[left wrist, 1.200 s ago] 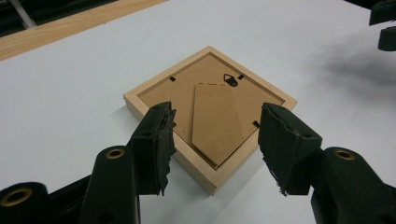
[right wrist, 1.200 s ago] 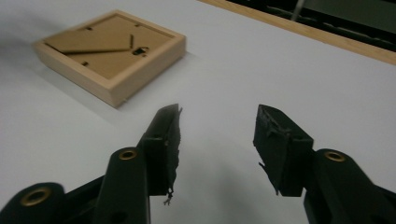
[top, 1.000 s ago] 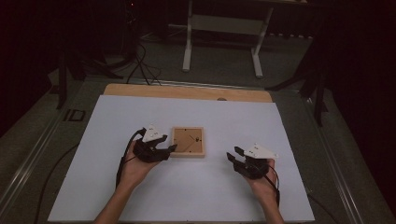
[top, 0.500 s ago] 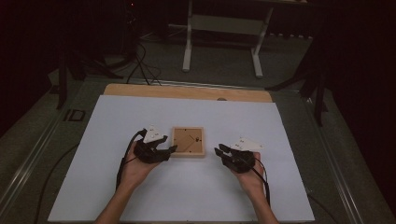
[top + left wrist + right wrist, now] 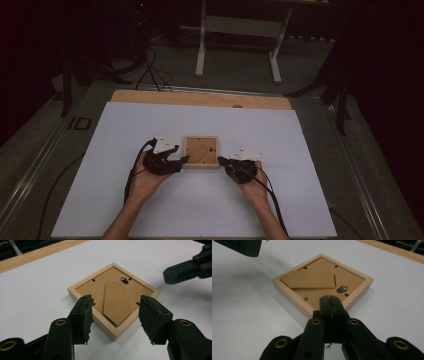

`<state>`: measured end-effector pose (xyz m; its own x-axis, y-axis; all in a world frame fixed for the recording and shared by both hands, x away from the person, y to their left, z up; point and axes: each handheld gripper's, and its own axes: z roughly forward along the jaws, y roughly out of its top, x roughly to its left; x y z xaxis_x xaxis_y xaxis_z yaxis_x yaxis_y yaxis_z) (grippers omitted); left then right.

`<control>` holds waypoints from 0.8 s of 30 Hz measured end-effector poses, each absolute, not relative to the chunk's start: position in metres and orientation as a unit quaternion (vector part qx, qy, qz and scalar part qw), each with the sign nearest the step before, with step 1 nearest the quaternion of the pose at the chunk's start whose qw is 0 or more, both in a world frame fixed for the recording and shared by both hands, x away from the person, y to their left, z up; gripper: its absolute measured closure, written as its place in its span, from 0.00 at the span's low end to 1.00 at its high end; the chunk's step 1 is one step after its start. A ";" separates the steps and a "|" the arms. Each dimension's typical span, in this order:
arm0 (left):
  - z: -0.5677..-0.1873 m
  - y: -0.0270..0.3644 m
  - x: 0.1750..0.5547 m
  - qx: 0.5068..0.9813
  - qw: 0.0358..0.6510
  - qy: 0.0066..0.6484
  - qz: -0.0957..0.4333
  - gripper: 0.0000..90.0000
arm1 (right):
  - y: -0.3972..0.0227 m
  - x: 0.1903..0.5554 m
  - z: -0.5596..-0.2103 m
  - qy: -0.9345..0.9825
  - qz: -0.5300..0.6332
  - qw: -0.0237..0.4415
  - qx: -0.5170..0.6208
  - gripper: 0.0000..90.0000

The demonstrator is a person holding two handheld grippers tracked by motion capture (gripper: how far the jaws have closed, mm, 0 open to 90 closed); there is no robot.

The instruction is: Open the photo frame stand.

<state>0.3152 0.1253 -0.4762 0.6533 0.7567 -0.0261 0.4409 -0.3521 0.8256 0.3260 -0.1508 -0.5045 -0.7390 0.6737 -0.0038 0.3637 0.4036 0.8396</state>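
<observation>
The picture frame (image 5: 201,151) lies face-down; the left gripper (image 5: 113,312) spreads wide around its near corner, the right gripper (image 5: 331,306) pressed closed at its edge. Next, likely lifting the backing.

A pale wood picture frame (image 5: 201,152) with plain brown backing is lying on the white desk (image 5: 125,130); beside the frame, both claws are showing black with brass rivets
</observation>
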 end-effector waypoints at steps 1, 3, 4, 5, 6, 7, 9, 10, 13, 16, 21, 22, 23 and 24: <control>-0.476 0.125 0.315 0.801 0.431 0.374 0.183 0.50 | -0.149 0.327 -0.506 0.821 0.444 0.174 0.316 1.00; -0.476 0.126 0.315 0.801 0.430 0.374 0.183 0.50 | -0.146 0.329 -0.509 0.821 0.441 0.171 0.319 1.00; -0.476 0.126 0.315 0.801 0.431 0.374 0.183 0.50 | -0.145 0.330 -0.510 0.822 0.439 0.172 0.320 1.00; -0.476 0.126 0.315 0.801 0.432 0.373 0.182 0.50 | -0.144 0.331 -0.512 0.823 0.437 0.172 0.320 1.00; -0.476 0.126 0.315 0.800 0.432 0.373 0.183 0.50 | -0.143 0.332 -0.513 0.824 0.435 0.171 0.320 1.00; -0.475 0.126 0.315 0.801 0.432 0.372 0.183 0.50 | -0.143 0.333 -0.514 0.824 0.434 0.170 0.322 1.00; -0.475 0.127 0.315 0.800 0.434 0.373 0.183 0.50 | -0.142 0.334 -0.515 0.825 0.432 0.169 0.322 1.00; -0.475 0.127 0.315 0.800 0.434 0.372 0.183 0.50 | -0.141 0.334 -0.516 0.826 0.430 0.167 0.324 1.00; -0.475 0.127 0.315 0.800 0.433 0.372 0.183 0.50 | -0.140 0.334 -0.518 0.828 0.424 0.168 0.325 1.00; -0.477 0.124 0.316 0.805 0.428 0.368 0.184 0.50 | -0.141 0.336 -0.519 0.828 0.424 0.164 0.328 1.00; -0.480 0.118 0.317 0.812 0.421 0.359 0.184 0.50 | -0.141 0.335 -0.520 0.826 0.426 0.165 0.330 1.00; -0.480 0.116 0.317 0.813 0.421 0.359 0.183 0.50 | -0.141 0.335 -0.520 0.825 0.427 0.166 0.331 1.00; -0.481 0.115 0.318 0.815 0.418 0.357 0.182 0.50 | -0.141 0.335 -0.520 0.825 0.427 0.166 0.332 1.00; -0.481 0.115 0.318 0.815 0.418 0.357 0.182 0.50 | -0.141 0.335 -0.520 0.824 0.427 0.167 0.333 1.00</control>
